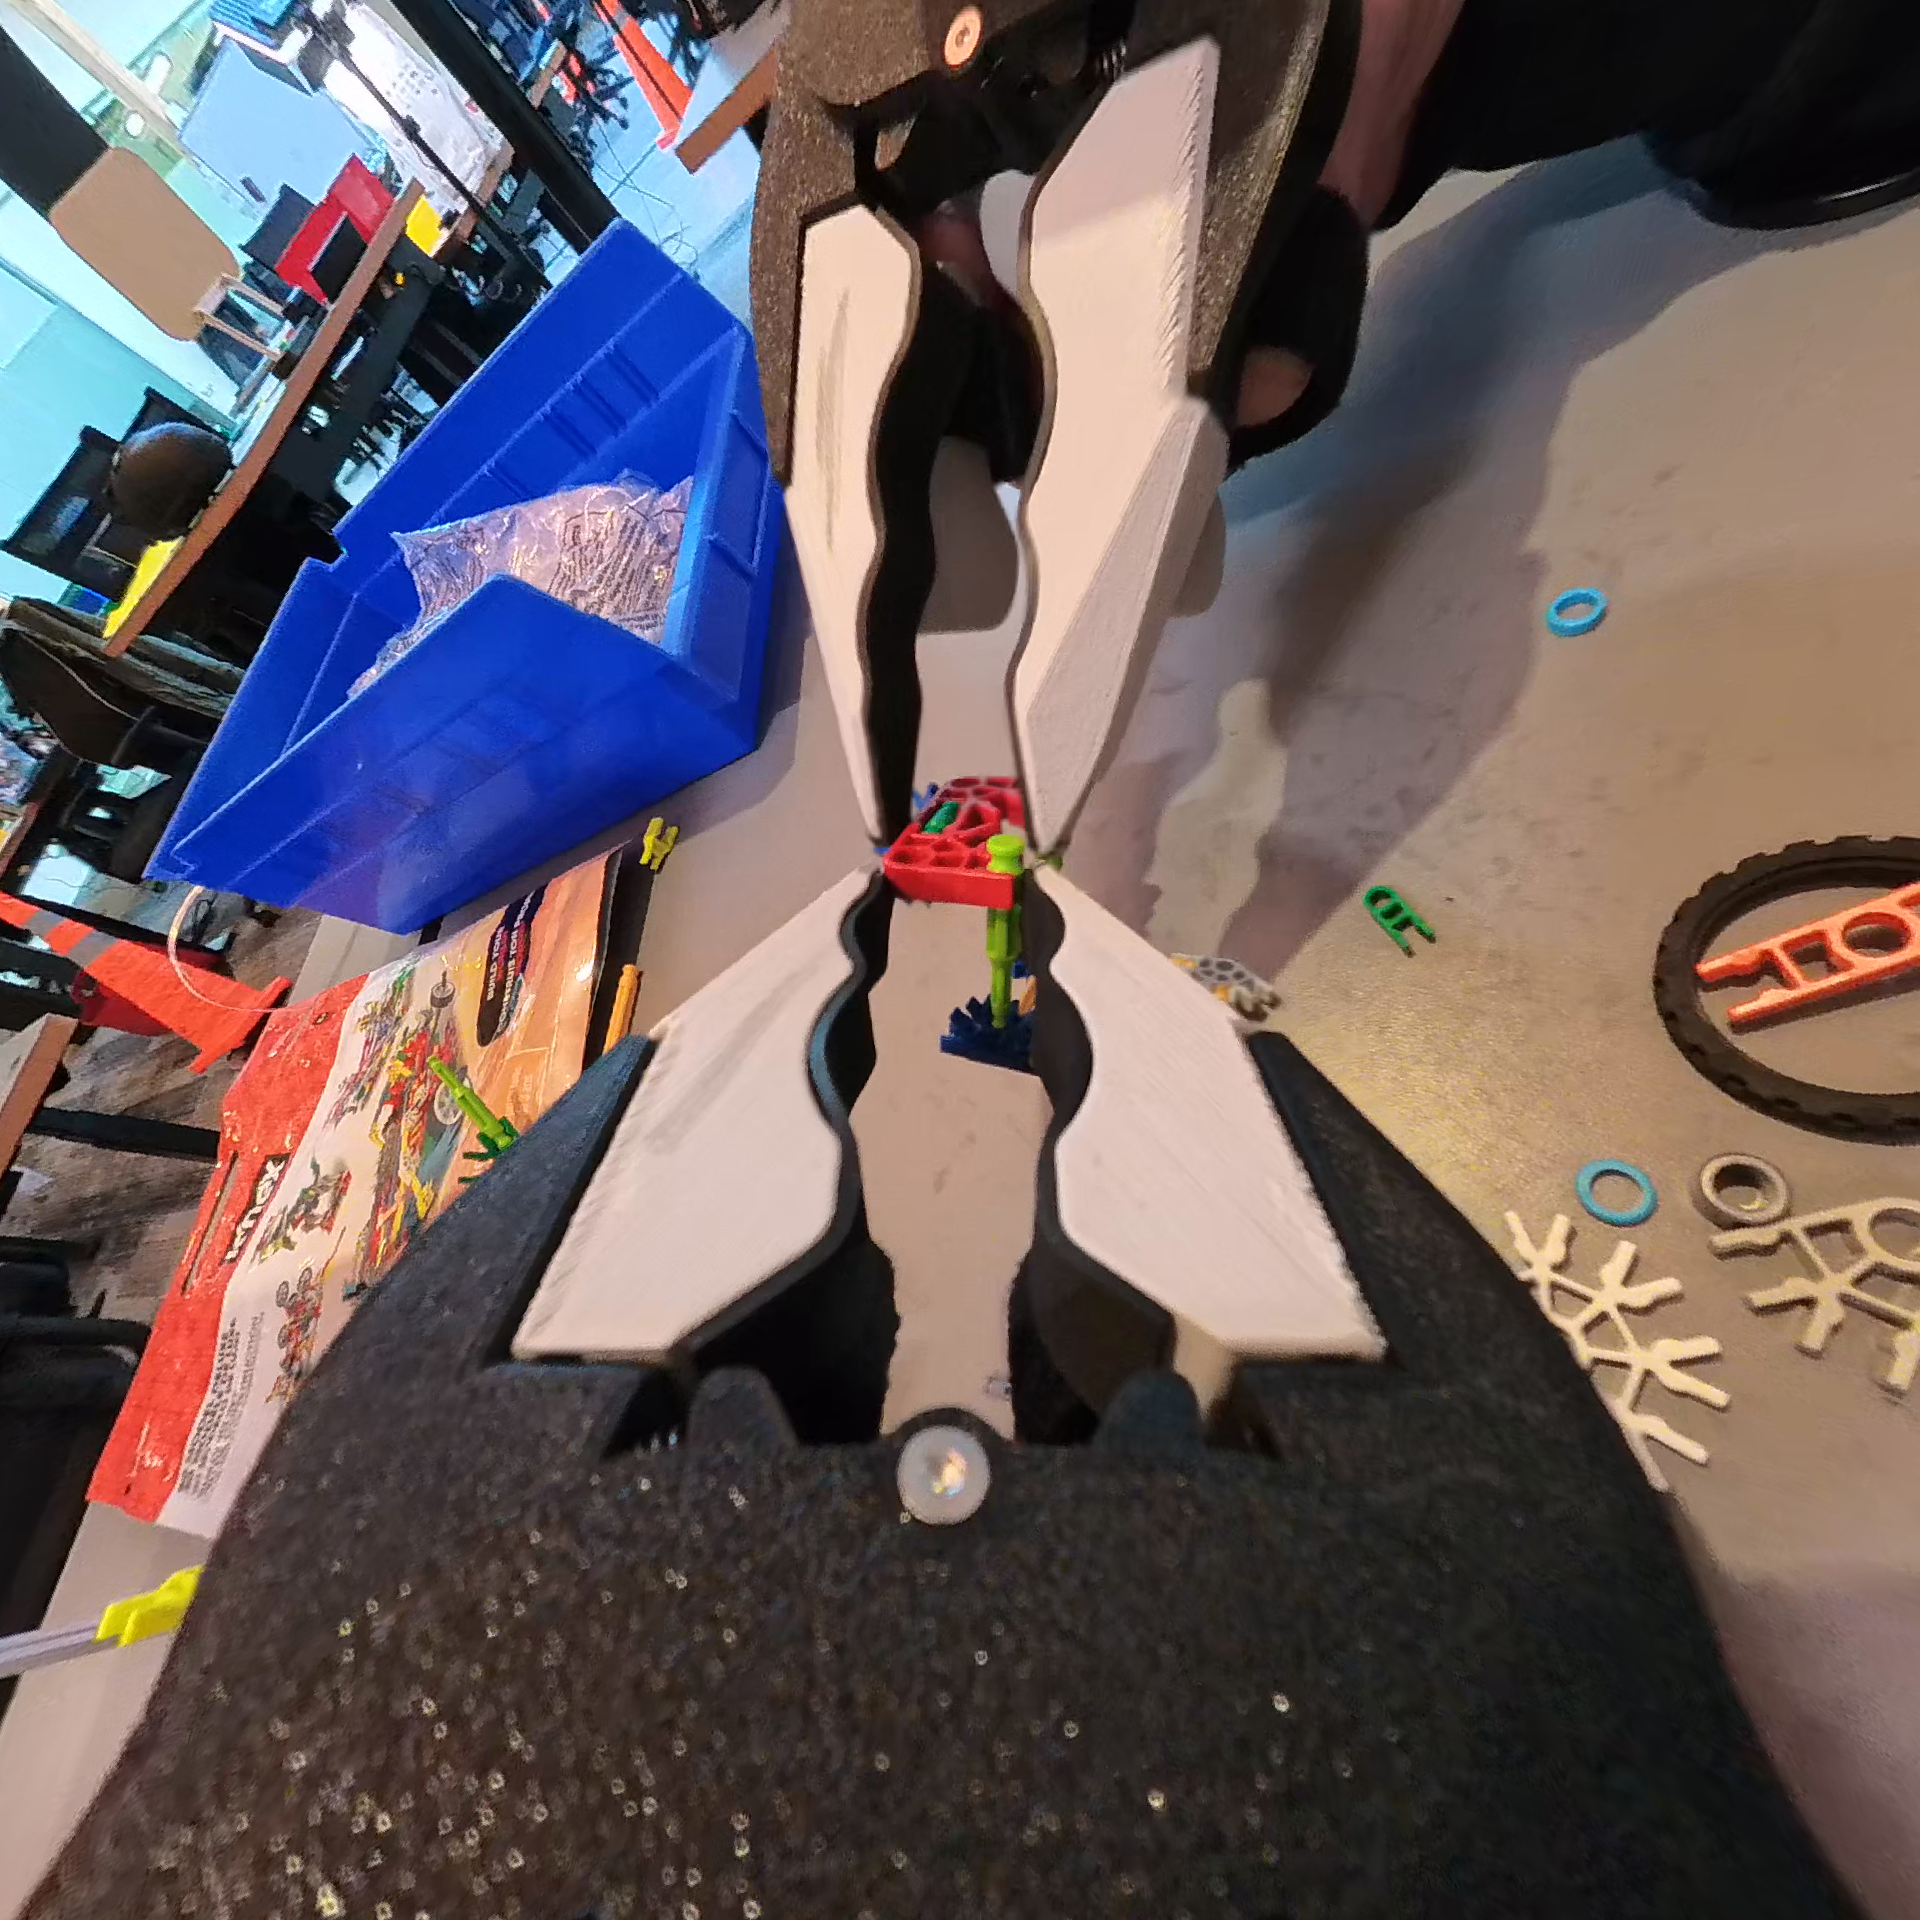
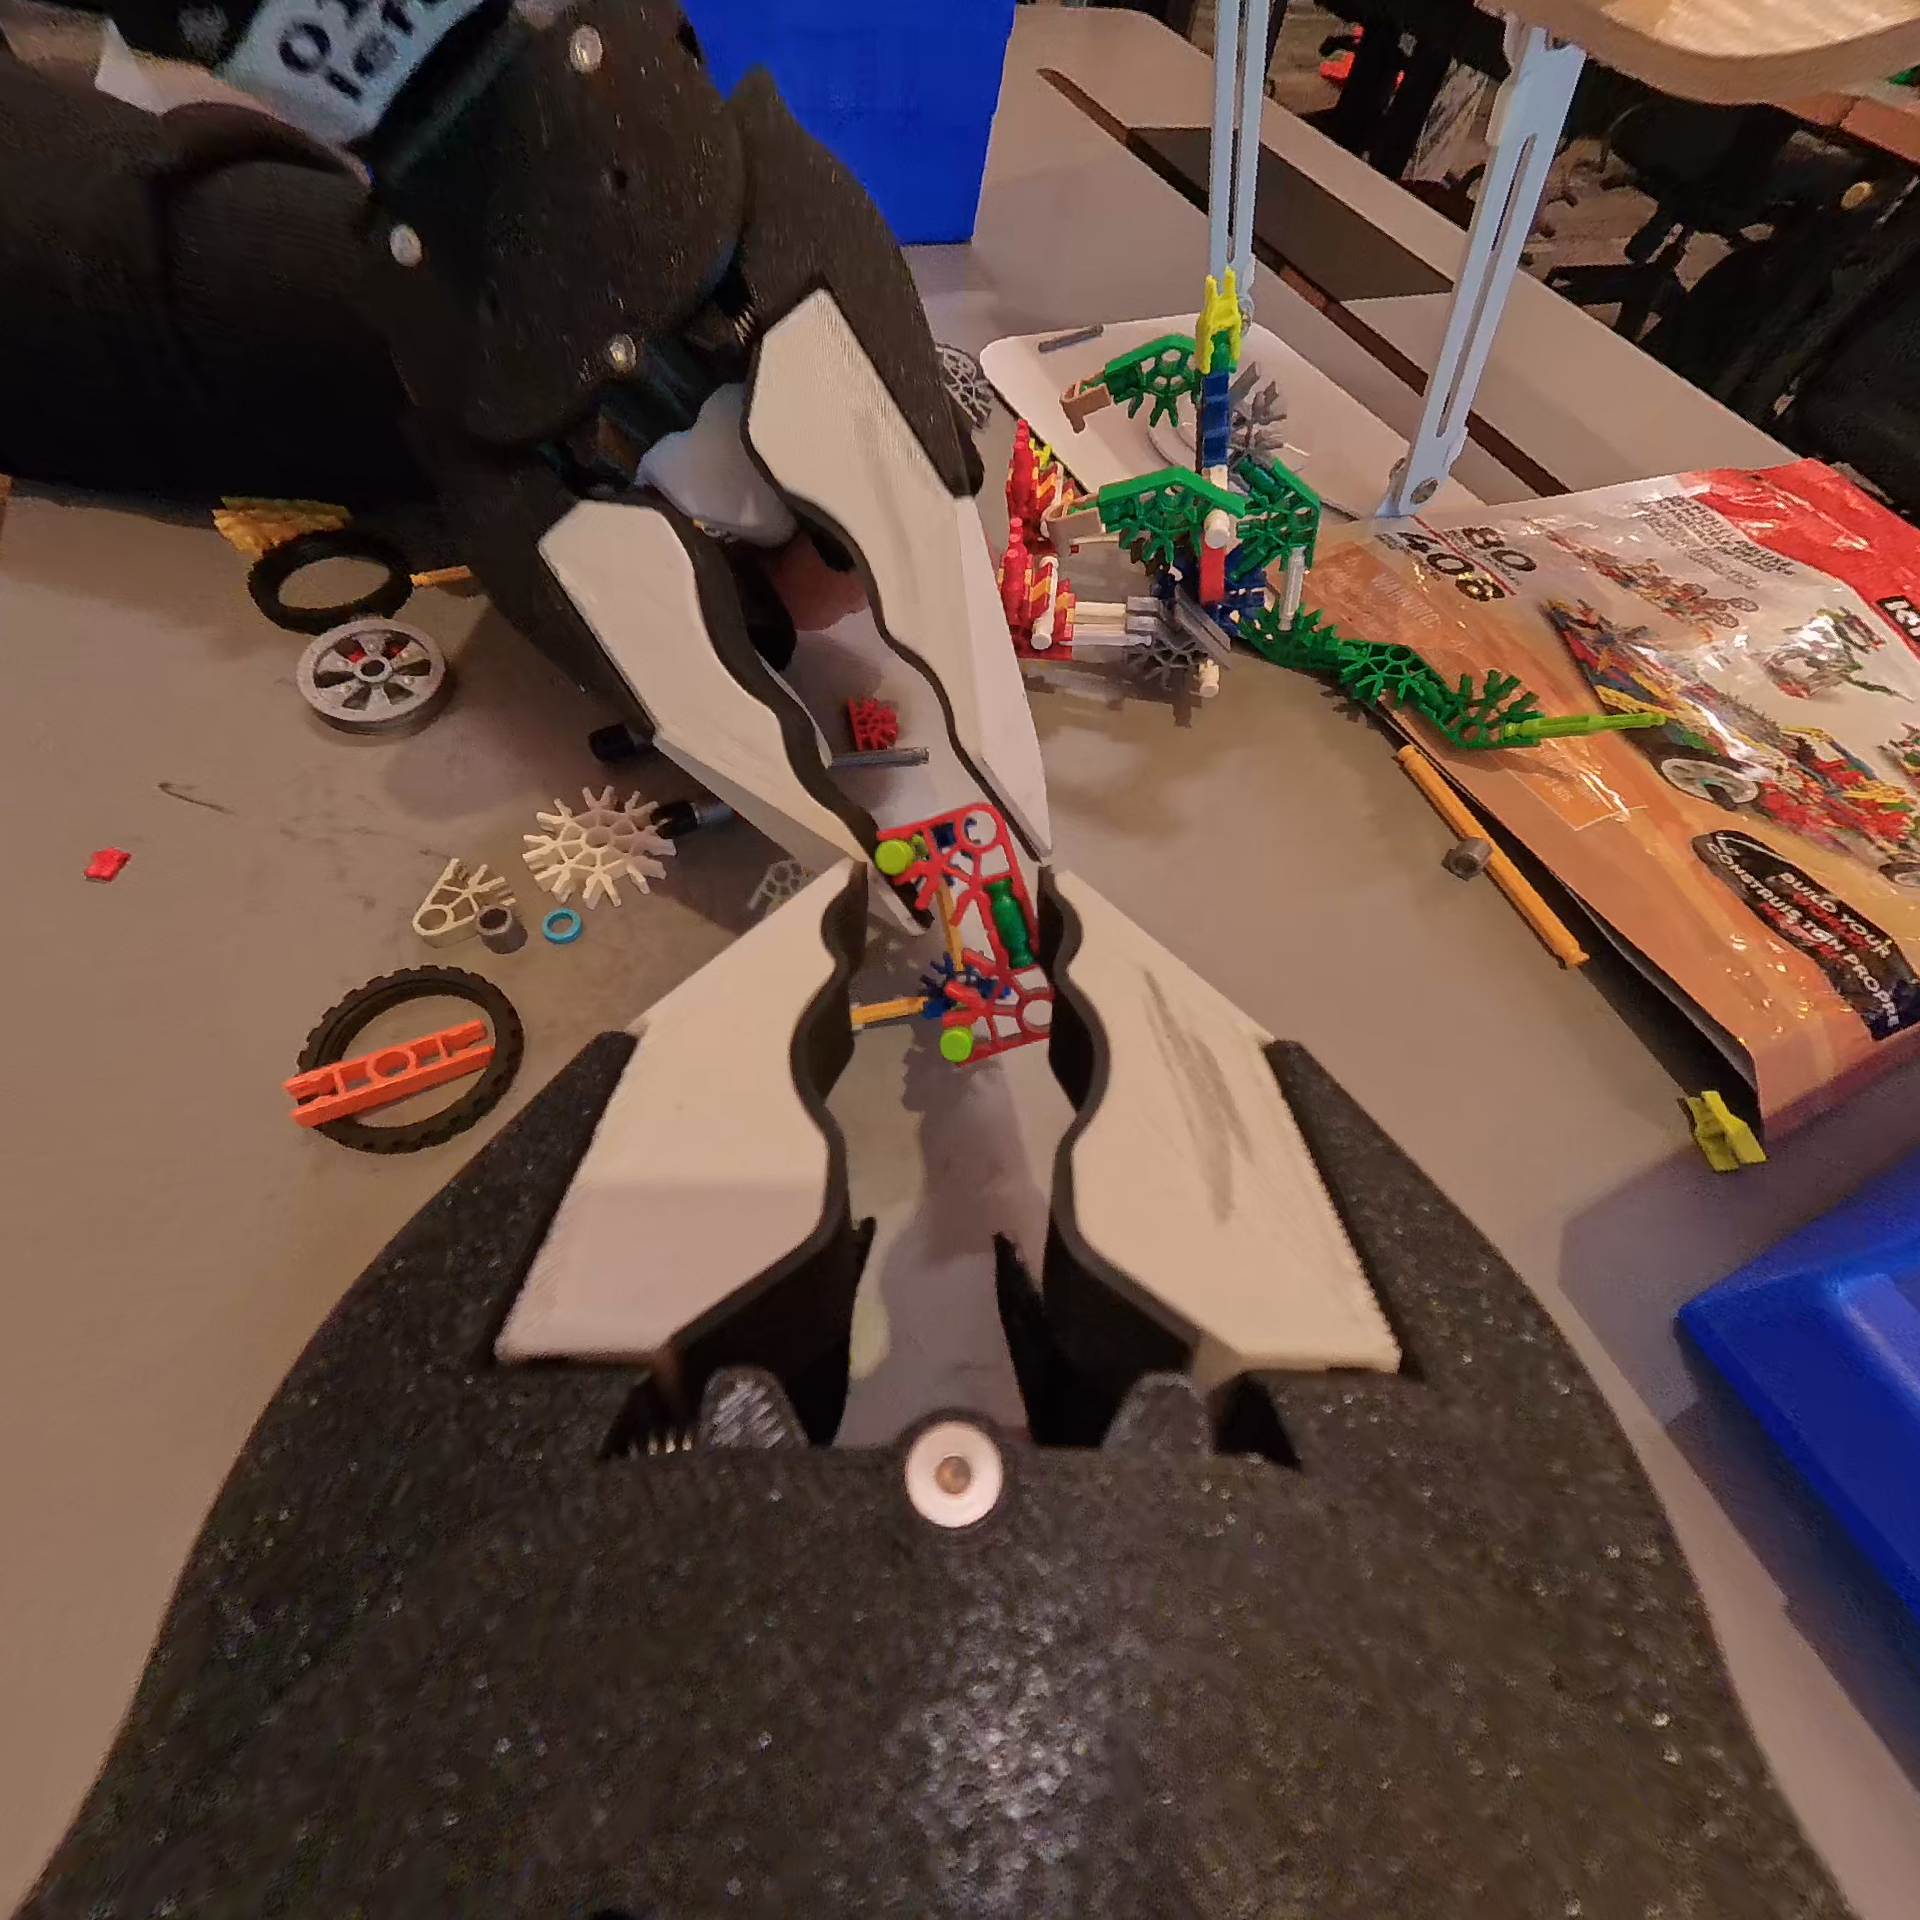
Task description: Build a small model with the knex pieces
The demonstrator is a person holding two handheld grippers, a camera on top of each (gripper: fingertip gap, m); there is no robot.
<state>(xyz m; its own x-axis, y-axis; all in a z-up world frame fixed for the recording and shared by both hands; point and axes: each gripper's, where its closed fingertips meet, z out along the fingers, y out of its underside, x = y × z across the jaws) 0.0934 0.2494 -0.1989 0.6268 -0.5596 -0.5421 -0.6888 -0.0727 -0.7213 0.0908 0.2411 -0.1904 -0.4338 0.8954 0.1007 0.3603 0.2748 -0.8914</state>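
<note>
A small toy build of red connector panels (image 1: 940,871), light green rods (image 1: 1001,925) and a blue connector (image 1: 987,1029) hangs above the grey table (image 1: 1455,748). My left gripper (image 1: 951,868) is shut on its red panel from below in the left wrist view. My right gripper (image 1: 966,833) comes from the top and grips the same panel. In the right wrist view the build (image 2: 987,914) sits between the tips of my right gripper (image 2: 951,875), with my left gripper (image 2: 977,883) on it from the upper left. A yellow rod (image 2: 883,1008) sticks out to its left.
A blue bin (image 1: 499,707) and a printed plastic bag (image 1: 416,1091) lie left. A black tyre (image 1: 1787,1081) around an orange piece, white connectors (image 1: 1610,1320) and blue rings lie right. A larger green and red build (image 2: 1195,540), a grey wheel (image 2: 372,670) and another blue bin (image 2: 1829,1382) stand nearby. The tips of both grippers are at nearly the same place.
</note>
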